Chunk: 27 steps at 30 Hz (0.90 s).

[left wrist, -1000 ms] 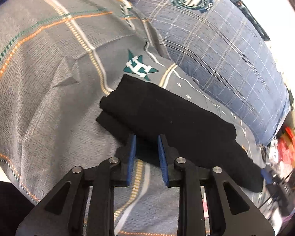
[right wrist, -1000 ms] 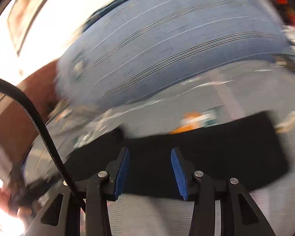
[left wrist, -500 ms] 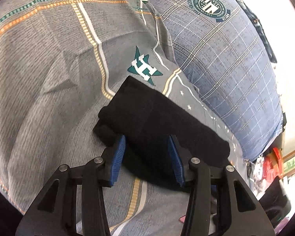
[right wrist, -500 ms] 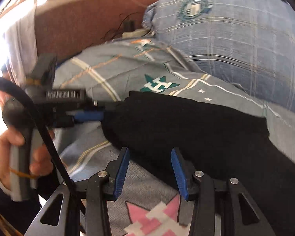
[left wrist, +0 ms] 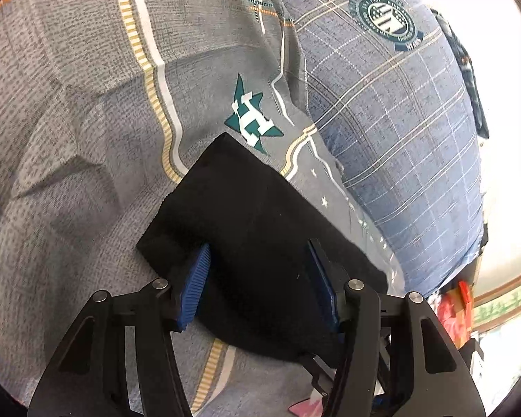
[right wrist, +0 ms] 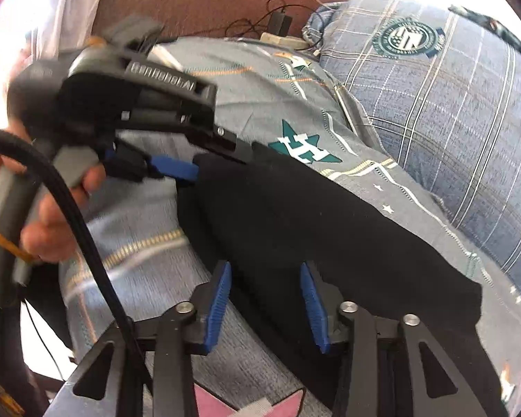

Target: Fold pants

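The black pants (left wrist: 253,229) lie folded into a long strip on the grey patterned bedsheet (left wrist: 87,121), below a green star logo. My left gripper (left wrist: 258,285) is open, its blue pads straddling the near edge of the pants at one end. In the right wrist view the pants (right wrist: 312,226) run from upper left to lower right. My right gripper (right wrist: 265,302) is open over their near edge. The left gripper (right wrist: 177,170) shows there too, at the strip's left end, held by a hand.
A large blue plaid pillow (left wrist: 399,121) lies just behind the pants, also in the right wrist view (right wrist: 451,104). A brown headboard (right wrist: 208,0) with cables and a charger stands at the back. Red clutter (left wrist: 455,312) sits off the bed's right edge.
My left gripper has opened wide and moved in over the pants' end. My right gripper swung round from a blurred view and now faces along the strip, still open.
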Motion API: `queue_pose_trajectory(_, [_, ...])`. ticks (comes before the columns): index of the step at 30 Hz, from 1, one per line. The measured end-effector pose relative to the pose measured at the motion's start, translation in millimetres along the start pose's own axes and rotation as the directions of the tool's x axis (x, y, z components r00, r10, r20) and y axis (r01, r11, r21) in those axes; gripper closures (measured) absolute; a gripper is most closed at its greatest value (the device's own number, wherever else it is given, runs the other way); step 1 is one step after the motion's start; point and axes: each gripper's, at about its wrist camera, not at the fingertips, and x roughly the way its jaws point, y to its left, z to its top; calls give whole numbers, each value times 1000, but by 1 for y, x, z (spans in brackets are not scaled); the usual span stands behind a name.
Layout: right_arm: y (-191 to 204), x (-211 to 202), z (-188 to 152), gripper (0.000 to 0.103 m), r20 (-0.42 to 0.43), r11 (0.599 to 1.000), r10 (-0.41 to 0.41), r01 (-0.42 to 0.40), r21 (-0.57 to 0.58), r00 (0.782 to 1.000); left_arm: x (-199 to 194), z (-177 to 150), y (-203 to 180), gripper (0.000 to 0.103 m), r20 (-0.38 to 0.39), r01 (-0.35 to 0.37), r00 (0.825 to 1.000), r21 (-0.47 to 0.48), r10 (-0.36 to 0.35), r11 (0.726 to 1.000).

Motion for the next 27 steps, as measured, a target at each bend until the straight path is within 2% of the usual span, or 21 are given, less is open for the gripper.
queue_pose_trajectory(3, [-4,-1,1,65,12,1000,-3,3,20,1000,-2,3,2,56,16,16,1000,-11,-16,1000])
queue_pose_trajectory(4, [-5,-1,0,65,14,1000,-9,9,20,1000,-3,3,-1,65,25,3,1000,5,-3,1000])
queue_pose_trajectory(7, [-8,7,-1,65,-10,999,3,-2,41,1000,-4,5,-7,79,46,-12,999,46,10,999])
queue_pose_trajectory(9, [-6,9,1,65,-11,999,12,-11,45,1000,-6,5,-9,81,52,-10,999,53,7,999])
queue_pose_trajectory(10, [-4,8,1,65,-6,999,13,-13,36,1000,-7,5,-9,86,57,-9,998,55,6,998])
queue_pose_trajectory(12, [1,8,3,65,-4,1000,-16,16,8,1000,-11,4,-11,88,65,-2,998,65,-2,998])
queue_pose_trajectory(14, [-1,10,3,66,-20,999,-16,17,29,1000,-14,4,-14,89,67,12,998,73,-17,997])
queue_pose_trajectory(15, [-5,11,3,77,-22,998,-3,4,59,1000,-16,4,-16,90,71,19,997,81,-25,997])
queue_pose_trajectory(16, [-8,11,3,94,-19,996,13,-12,83,1000,-19,3,-17,91,73,26,997,88,-32,996])
queue_pose_trajectory(20, [-17,-6,6,98,50,978,85,-93,187,995,-33,3,-20,92,82,65,994,86,-72,994])
queue_pose_trajectory(22, [-16,-18,7,98,81,973,98,-113,204,992,-46,0,-21,92,92,86,991,100,-95,991])
queue_pose_trajectory(24, [-13,-28,6,98,100,965,127,-146,220,987,-52,-7,-20,92,91,44,994,137,-57,990])
queue_pose_trajectory(27, [-3,-24,0,97,72,966,141,-153,209,987,-45,-21,-10,92,68,-88,995,162,78,983])
